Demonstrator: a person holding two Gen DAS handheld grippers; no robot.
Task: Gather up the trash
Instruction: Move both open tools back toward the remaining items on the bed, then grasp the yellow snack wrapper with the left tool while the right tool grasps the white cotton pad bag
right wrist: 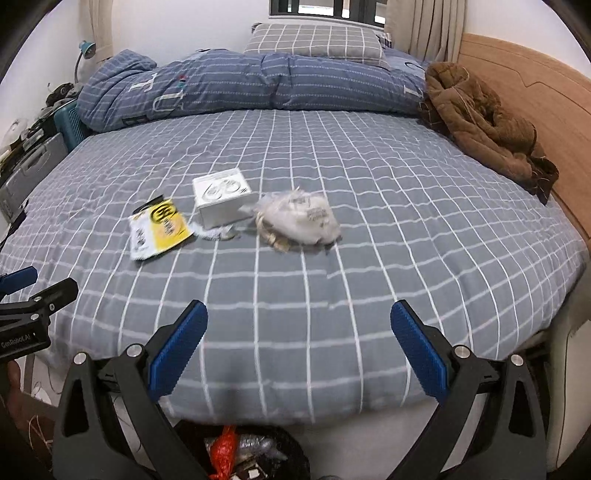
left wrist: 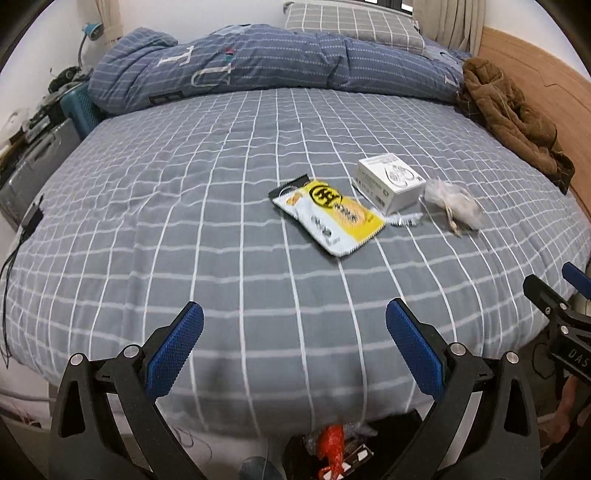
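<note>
The left gripper (left wrist: 294, 325) has its jaws wide apart with nothing between them, hovering over the near edge of the bed (left wrist: 184, 221), whose grey checked sheet fills the space ahead. Beyond its jaws and a little to their right lies a yellow and white packet (left wrist: 328, 216), flat on the sheet; just past it to the right stands a white box (left wrist: 391, 182), and right of the box, close beside it, sits a crumpled clear bag (left wrist: 452, 205). A small torn strip (left wrist: 404, 220) lies between packet and box. The right gripper (right wrist: 299, 326) also holds its jaws fully spread and empty over the bed's near edge. From its view the bag (right wrist: 299, 219) lies straight ahead of the jaws, well apart from them, the box (right wrist: 223, 201) is ahead and left, and the packet (right wrist: 159, 229) further left still. Below and behind both sets of jaws, off the bed's edge, a black bin (right wrist: 288, 443) holds a red wrapper (right wrist: 223, 452) and other scraps; the left view shows the same bin (left wrist: 399, 424) under its jaws. Far beyond the jaws a blue quilt (left wrist: 258, 62) is heaped across the bed, with a pillow (left wrist: 351, 22) behind it and a brown jacket (left wrist: 509, 114) at the far right against the wooden headboard (left wrist: 546, 81).
</note>
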